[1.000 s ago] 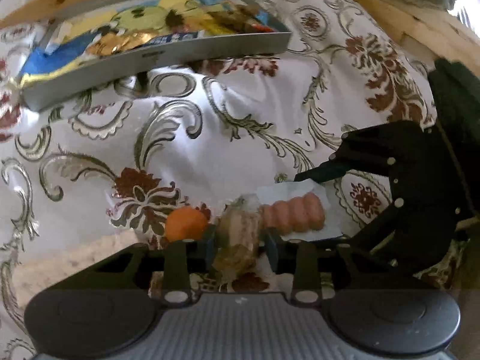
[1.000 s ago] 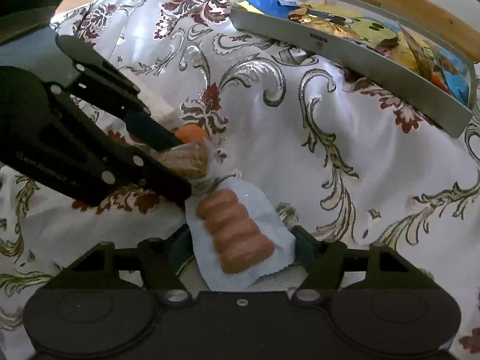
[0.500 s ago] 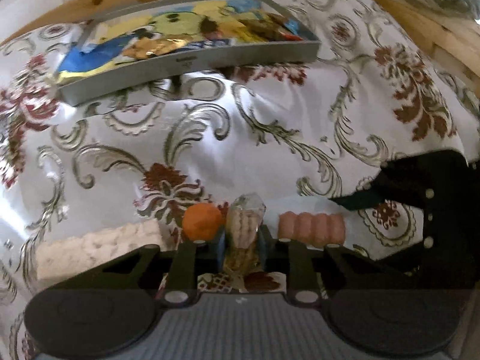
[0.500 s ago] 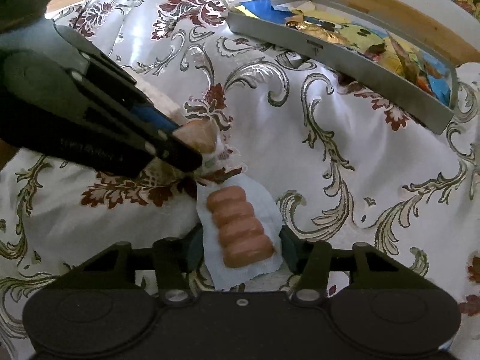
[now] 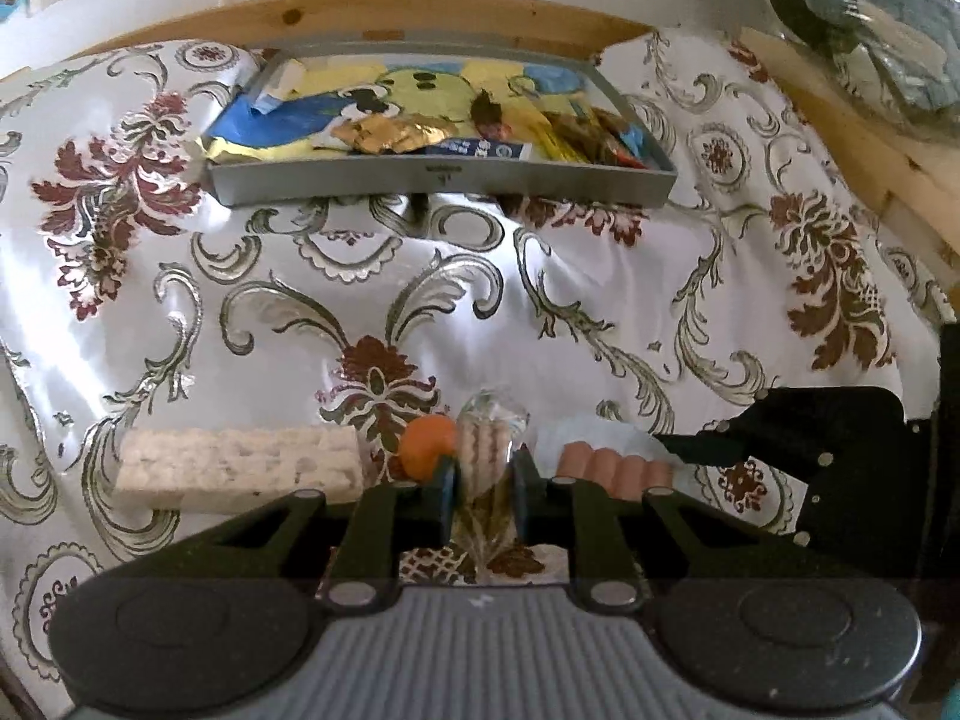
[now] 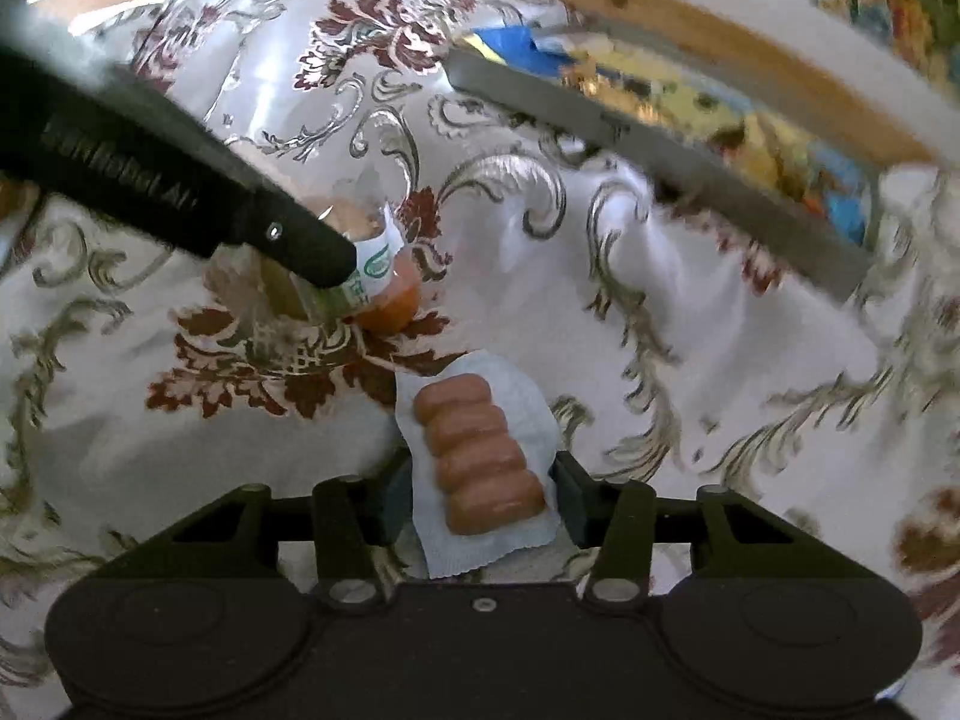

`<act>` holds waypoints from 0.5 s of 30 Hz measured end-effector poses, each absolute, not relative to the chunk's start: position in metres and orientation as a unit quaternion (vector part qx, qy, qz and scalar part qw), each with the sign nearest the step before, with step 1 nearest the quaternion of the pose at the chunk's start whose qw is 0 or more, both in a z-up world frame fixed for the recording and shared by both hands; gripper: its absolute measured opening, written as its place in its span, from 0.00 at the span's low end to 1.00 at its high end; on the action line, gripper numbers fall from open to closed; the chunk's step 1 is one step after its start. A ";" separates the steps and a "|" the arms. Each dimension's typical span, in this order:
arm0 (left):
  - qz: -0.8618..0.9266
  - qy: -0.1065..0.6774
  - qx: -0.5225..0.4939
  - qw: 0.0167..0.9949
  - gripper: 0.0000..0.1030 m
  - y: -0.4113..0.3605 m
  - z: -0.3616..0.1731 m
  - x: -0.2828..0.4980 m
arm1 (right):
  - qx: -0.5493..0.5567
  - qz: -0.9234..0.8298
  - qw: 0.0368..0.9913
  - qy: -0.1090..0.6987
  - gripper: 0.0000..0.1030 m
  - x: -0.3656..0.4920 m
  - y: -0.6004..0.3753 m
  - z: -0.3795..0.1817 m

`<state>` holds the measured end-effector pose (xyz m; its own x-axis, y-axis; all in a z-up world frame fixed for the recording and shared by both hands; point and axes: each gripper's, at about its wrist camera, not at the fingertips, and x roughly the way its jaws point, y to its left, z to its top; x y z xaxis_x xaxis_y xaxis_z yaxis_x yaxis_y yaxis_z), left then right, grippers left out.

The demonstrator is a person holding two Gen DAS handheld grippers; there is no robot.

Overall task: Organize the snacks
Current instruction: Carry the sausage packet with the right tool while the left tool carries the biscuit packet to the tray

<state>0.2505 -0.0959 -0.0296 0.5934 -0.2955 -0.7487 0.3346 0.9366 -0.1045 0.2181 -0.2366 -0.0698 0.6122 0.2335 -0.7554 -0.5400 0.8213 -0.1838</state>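
My left gripper (image 5: 483, 480) is shut on a clear packet of round biscuits (image 5: 486, 450), which stands upright between the fingers. An orange ball (image 5: 427, 453) sits just left of it, and a pale wafer bar (image 5: 240, 468) lies further left. In the right wrist view a pack of small sausages (image 6: 480, 456) on a white wrapper lies between the fingers of my right gripper (image 6: 480, 504), which press on its edges. The left gripper's finger (image 6: 312, 252) holds the biscuit packet (image 6: 366, 264) above the cloth. A grey tray (image 5: 444, 177) full of snack packets stands at the back.
A white cloth with red and silver flowers (image 5: 420, 300) covers the surface between the snacks and the tray. A wooden rail (image 5: 372, 15) runs behind the tray, and another wooden edge (image 5: 840, 138) rises at the right. The tray's wall (image 6: 660, 144) shows blurred in the right wrist view.
The right gripper's fingers have drawn in onto the sausage pack. The left gripper has risen and tilted back with the biscuit packet, bringing the tray and wafer bar into fuller view.
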 end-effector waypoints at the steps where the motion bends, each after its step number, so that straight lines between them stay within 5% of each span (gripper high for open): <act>1: -0.176 0.413 0.021 0.893 0.19 -0.096 -0.028 0.250 | -0.216 0.217 0.877 0.370 0.49 0.215 -0.235 -0.069; 15: -0.148 0.344 -0.018 0.927 0.19 -0.092 0.008 0.265 | -0.212 0.136 0.938 0.239 0.49 0.213 -0.249 -0.034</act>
<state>0.2653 -0.0917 0.0076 0.7197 -0.2873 -0.6320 0.2625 0.9554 -0.1353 0.2134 -0.2487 -0.0344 0.8488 0.1539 -0.5057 -0.3564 0.8732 -0.3323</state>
